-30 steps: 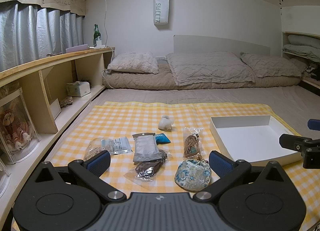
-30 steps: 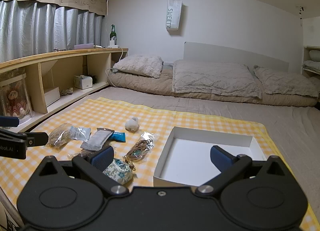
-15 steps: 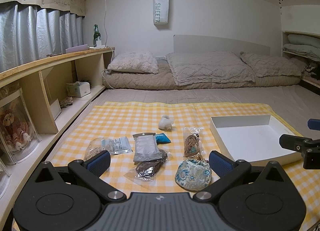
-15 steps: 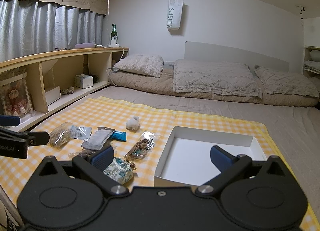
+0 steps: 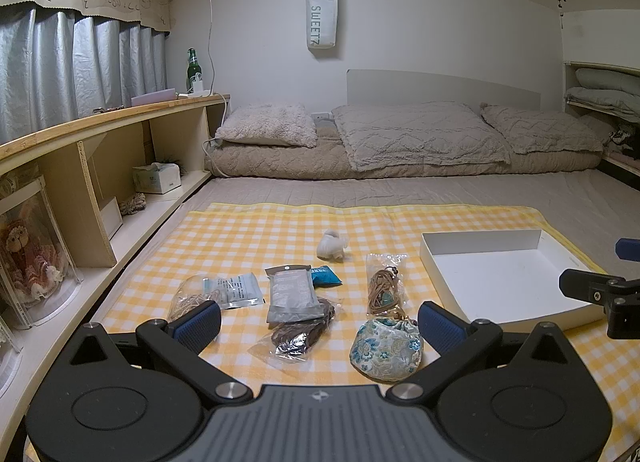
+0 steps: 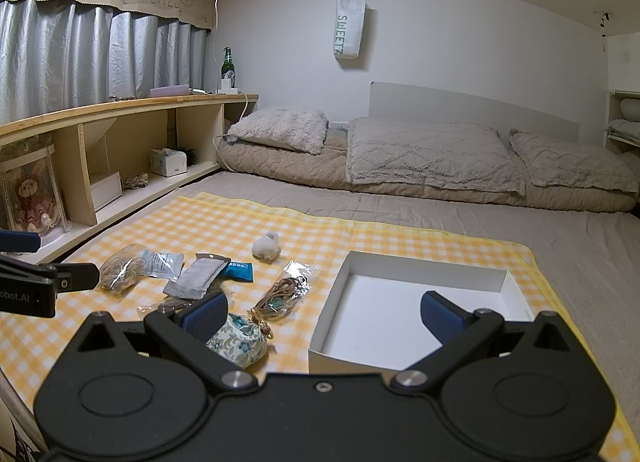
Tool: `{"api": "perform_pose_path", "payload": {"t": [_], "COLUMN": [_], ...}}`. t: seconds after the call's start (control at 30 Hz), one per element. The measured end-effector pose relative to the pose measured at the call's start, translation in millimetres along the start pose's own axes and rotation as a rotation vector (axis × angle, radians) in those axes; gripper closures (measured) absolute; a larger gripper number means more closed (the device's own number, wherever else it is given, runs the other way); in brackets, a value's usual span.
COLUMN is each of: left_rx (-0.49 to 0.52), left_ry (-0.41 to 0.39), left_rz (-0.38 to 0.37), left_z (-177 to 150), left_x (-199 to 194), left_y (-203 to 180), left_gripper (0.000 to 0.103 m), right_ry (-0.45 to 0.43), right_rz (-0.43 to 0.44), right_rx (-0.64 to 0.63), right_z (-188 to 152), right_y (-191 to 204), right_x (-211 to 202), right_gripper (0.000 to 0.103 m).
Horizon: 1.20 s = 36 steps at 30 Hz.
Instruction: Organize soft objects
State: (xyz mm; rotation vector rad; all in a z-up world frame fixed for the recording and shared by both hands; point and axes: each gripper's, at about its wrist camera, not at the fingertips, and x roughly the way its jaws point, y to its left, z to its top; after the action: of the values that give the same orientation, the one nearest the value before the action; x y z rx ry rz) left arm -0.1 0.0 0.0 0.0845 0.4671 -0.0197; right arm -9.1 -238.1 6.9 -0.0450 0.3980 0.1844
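Several soft objects lie on a yellow checked cloth (image 5: 248, 229): a floral pouch (image 5: 386, 350), a clear bag of dark cord (image 5: 302, 332), a grey packet (image 5: 292, 296), a bag of tan cord (image 5: 384, 288), a small white plush (image 5: 332, 246), a bag of rubber bands (image 5: 192, 300). An empty white box (image 5: 500, 278) sits to the right. My left gripper (image 5: 318, 322) is open and empty above the pouch. My right gripper (image 6: 324, 312) is open and empty, over the box's (image 6: 420, 302) near left edge; the pouch (image 6: 240, 340) lies by its left finger.
A wooden shelf unit (image 5: 88, 165) runs along the left with a tissue box (image 5: 156, 177) and a boxed doll (image 5: 28, 258). Pillows and a folded quilt (image 5: 416, 137) lie at the far end. Grey mattress surrounds the cloth.
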Motion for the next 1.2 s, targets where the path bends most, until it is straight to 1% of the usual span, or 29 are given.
{"api": "perform_pose_path", "payload": {"t": [1.2], "left_rx": [0.0], "left_ry": [0.0], "left_rz": [0.001], "left_z": [0.0], "left_x": [0.0], "left_y": [0.0], "left_gripper": [0.0], "right_ry": [0.003], "right_rz": [0.003], "right_rx": [0.001], "right_z": [0.4], "right_y": [-1.6], "right_x": [-1.9], "right_gripper": [0.0]}}
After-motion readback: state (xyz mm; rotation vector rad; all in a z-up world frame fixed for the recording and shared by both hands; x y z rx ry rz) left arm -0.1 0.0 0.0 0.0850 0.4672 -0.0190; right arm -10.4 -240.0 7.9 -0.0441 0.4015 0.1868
